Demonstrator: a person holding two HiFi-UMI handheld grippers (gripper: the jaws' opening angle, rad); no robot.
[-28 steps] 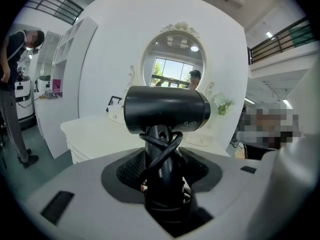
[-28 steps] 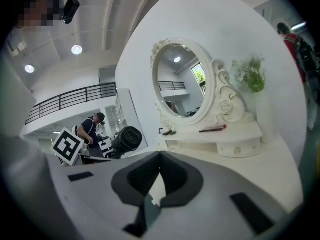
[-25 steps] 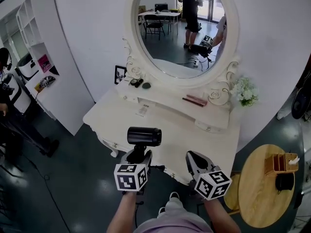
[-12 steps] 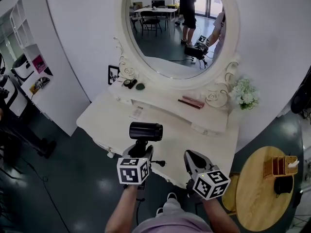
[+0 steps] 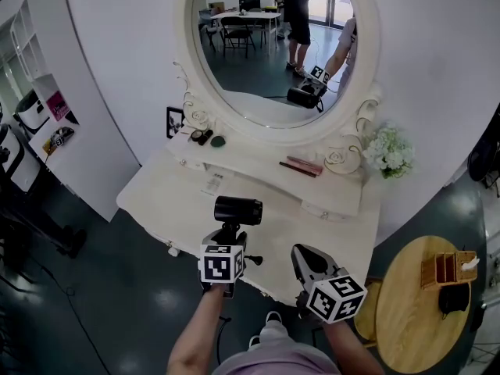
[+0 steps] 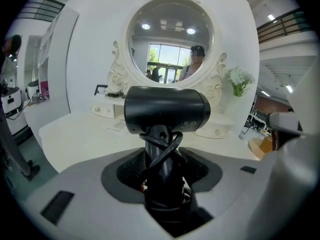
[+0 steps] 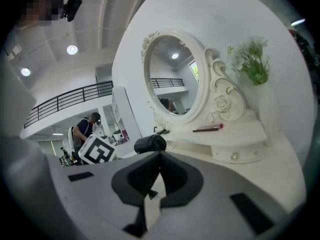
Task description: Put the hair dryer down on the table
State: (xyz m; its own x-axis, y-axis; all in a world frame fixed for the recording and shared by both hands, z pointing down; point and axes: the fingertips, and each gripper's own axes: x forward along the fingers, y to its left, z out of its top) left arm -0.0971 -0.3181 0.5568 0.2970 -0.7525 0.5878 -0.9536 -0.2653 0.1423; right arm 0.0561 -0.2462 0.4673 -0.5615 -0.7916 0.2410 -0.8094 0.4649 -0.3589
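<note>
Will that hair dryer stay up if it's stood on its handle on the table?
Likely not: the hair dryer has a wide barrel over a slim handle, so it looks top-heavy. Laid down, the round barrel may roll; its looped cord looks floppy.

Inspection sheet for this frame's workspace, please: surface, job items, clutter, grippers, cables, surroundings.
Surface: white dressing table, two-tiered.
Job's things: hair dryer, held upright, not set down.
Clutter: leaflet on the top; red sticks and small dark items on the rear shelf; flowers beside the mirror.
Grippers: left gripper clamps the dryer's handle; right gripper shut, empty.
Cables: cord looped round the handle.
Surroundings: round wooden side table, white shelving.
</note>
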